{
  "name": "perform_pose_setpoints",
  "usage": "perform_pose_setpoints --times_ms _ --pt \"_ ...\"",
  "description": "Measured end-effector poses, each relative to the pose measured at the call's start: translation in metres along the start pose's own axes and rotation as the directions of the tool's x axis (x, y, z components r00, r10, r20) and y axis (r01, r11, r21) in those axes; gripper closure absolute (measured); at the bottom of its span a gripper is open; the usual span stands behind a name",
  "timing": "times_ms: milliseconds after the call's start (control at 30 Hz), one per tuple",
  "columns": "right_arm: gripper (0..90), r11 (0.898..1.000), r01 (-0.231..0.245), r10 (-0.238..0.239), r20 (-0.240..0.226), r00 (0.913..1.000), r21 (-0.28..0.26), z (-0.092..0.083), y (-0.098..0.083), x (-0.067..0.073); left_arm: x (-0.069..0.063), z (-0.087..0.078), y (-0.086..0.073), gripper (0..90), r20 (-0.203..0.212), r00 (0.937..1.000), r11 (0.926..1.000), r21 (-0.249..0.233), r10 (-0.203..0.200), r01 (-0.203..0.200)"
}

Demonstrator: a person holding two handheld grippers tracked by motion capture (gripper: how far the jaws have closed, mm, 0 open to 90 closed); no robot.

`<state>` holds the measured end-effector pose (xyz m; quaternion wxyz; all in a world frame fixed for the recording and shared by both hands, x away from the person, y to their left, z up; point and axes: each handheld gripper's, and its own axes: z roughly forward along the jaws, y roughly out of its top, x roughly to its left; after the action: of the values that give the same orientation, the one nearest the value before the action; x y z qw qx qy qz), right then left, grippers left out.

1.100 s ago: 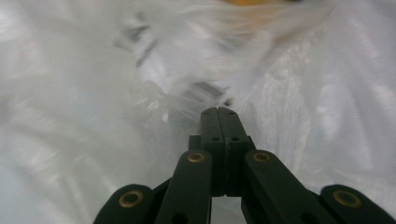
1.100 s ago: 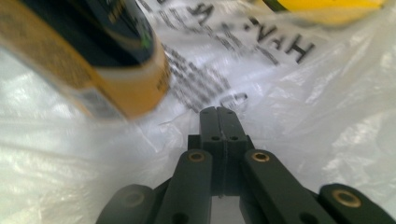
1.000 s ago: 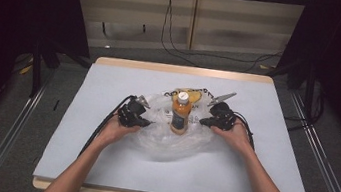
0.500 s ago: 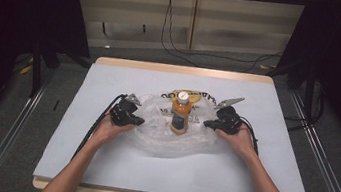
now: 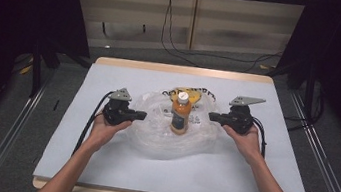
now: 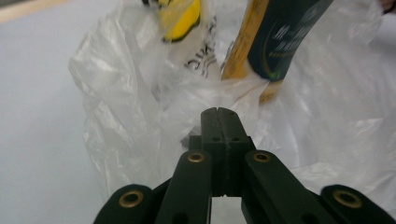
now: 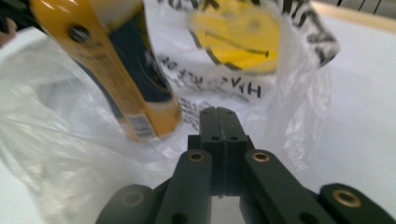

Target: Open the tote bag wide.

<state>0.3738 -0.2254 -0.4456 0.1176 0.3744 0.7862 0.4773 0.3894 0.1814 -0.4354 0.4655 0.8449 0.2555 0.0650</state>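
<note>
**Bottle in the bag, a gripper on each side**

On the white table (image 5: 98,166), a crinkly clear plastic bag (image 5: 152,139) with a yellow smiley face; inside it, in the middle, an orange bottle (image 5: 180,115) with a white cap, standing up on the bag's floor.

Left gripper (image 5: 141,115) at 9 o'clock from the bottle, near it, not touching it; nose pointing at 3 o'clock, right at the bag's left edge; jaws pressed flat together in the left gripper view (image 6: 219,112), with bag plastic bunched at their tips; cannot tell if any plastic is pinched between them; bottle (image 6: 275,42) up at 1 o'clock from those tips, tilted in that picture.

Right gripper (image 5: 212,116) at 3 o'clock from the bottle, near it, nose pointing at 9 o'clock at the bag's right edge; jaws also squeezed together (image 7: 218,112); bottle (image 7: 126,74) at 10 o'clock from the tips, just beyond them; smiley print (image 7: 238,37) at 12 o'clock; cannot tell here either if plastic is caught.
</note>
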Motion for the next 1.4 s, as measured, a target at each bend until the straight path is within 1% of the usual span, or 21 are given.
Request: perform_pose_setpoints --times_ms 133,200,233,300,333,400,500,567,633,667,733,800,833,867,933,1000,1033,1067,1200,1333,1400 --pt "86.6 0.998 0.004 -0.003 0.01 0.9999 -0.07 -0.015 -0.004 0.006 -0.007 -0.012 -0.003 90.0 -0.004 0.9998 0.998 -0.061 0.017 -0.017" --pt "74.2 0.994 -0.02 0.021 0.013 0.9997 -0.104 -0.021 -0.006 0.009 -0.01 -0.015 -0.007 81.9 -0.01 0.9999 0.9966 -0.083 0.002 -0.003" --pt "73.0 0.994 -0.016 0.017 0.01 0.9998 -0.112 -0.025 -0.008 0.011 -0.013 -0.017 -0.008 78.2 -0.012 0.9999 0.9957 -0.092 0.008 -0.009" --pt "58.7 0.99 -0.006 0.008 0.02 0.9998 -0.141 -0.031 -0.009 0.017 -0.017 -0.021 -0.01 76.2 -0.025 0.9992 0.9938 -0.106 0.031 -0.033" --pt "50.8 0.989 -0.004 0.008 0.025 0.9996 -0.149 -0.034 -0.01 0.02 -0.02 -0.024 -0.011 69.4 -0.035 0.9989 0.9932 -0.111 0.032 -0.035" --pt "44.3 0.986 0.007 -0.002 0.031 0.9995 -0.167 -0.041 -0.011 0.026 -0.024 -0.028 -0.013 56.1 -0.051 0.9984 0.9899 -0.138 0.025 -0.032" --pt "29.0 0.984 0.009 0.0 0.045 0.999 -0.181 -0.049 -0.015 0.032 -0.029 -0.034 -0.015 41.4 -0.082 0.9959 0.9866 -0.156 0.037 -0.049" --pt "19.9 0.982 0.013 -0.002 0.06 0.9982 -0.191 -0.054 -0.019 0.034 -0.031 -0.038 -0.018 33.8 -0.081 0.9963 0.9848 -0.168 0.029 -0.043" --pt "12.3 0.979 0.007 0.01 0.084 0.9964 -0.206 -0.059 -0.022 0.037 -0.034 -0.039 -0.022 25.1 -0.106 0.9943 0.9824 -0.184 0.012 -0.031" --pt "7.9 0.977 0.009 0.013 0.1 0.9949 -0.211 -0.061 -0.024 0.039 -0.034 -0.041 -0.024 20.9 -0.104 0.9943 0.9814 -0.188 0.022 -0.042" --pt "5.5 0.974 0.014 0.014 0.123 0.9923 -0.225 -0.065 -0.028 0.042 -0.035 -0.043 -0.028 15.7 -0.102 0.9947 0.9781 -0.206 0.01 -0.031" --pt "2.6 0.968 0.019 0.017 0.14 0.99 -0.25 -0.07 -0.032 0.045 -0.036 -0.046 -0.033 12.8 -0.122 0.9924 0.9721 -0.23 0.016 -0.044" --pt "2.0 0.966 0.019 0.02 0.149 0.9887 -0.258 -0.073 -0.034 0.047 -0.037 -0.048 -0.034 11.0 -0.13 0.9915 0.9722 -0.23 0.012 -0.042" --pt "2.0 0.962 0.019 0.023 0.149 0.9885 -0.273 -0.075 -0.035 0.048 -0.04 -0.05 -0.036 10.6 -0.157 0.9876 0.9705 -0.237 0.004 -0.041" --pt "1.9 0.956 0.011 0.034 0.149 0.9883 -0.292 -0.081 -0.039 0.051 -0.04 -0.054 -0.04 9.3 -0.145 0.9893 0.9691 -0.242 0.009 -0.044" --pt "1.8 0.956 0.012 0.036 0.159 0.9866 -0.292 -0.085 -0.044 0.052 -0.043 -0.058 -0.044 9.4 -0.156 0.9877 0.9686 -0.245 0.002 -0.041" --pt "1.8 0.958 0.014 0.034 0.161 0.9864 -0.288 -0.088 -0.046 0.052 -0.045 -0.059 -0.046 8.9 -0.15 0.9886 0.9643 -0.264 -0.014 -0.026" --pt "1.8 0.957 0.008 0.041 0.164 0.9856 -0.29 -0.089 -0.049 0.053 -0.046 -0.062 -0.048 9.0 -0.148 0.9889 0.9665 -0.255 -0.005 -0.033" --pt "1.8 0.959 -0.008 0.057 0.164 0.9847 -0.284 -0.096 -0.057 0.055 -0.051 -0.068 -0.056 6.5 -0.137 0.99 0.957 -0.29 -0.034 -0.007" --pt "1.8 0.957 -0.016 0.069 0.175 0.9821 -0.29 -0.104 -0.065 0.058 -0.057 -0.074 -0.066 3.6 -0.153 0.9879 0.9572 -0.289 -0.026 -0.02" --pt "1.8 0.957 -0.024 0.079 0.18 0.9804 -0.288 -0.109 -0.069 0.059 -0.061 -0.074 -0.073 3.6 -0.171 0.9851 0.9657 -0.258 -0.015 -0.03"
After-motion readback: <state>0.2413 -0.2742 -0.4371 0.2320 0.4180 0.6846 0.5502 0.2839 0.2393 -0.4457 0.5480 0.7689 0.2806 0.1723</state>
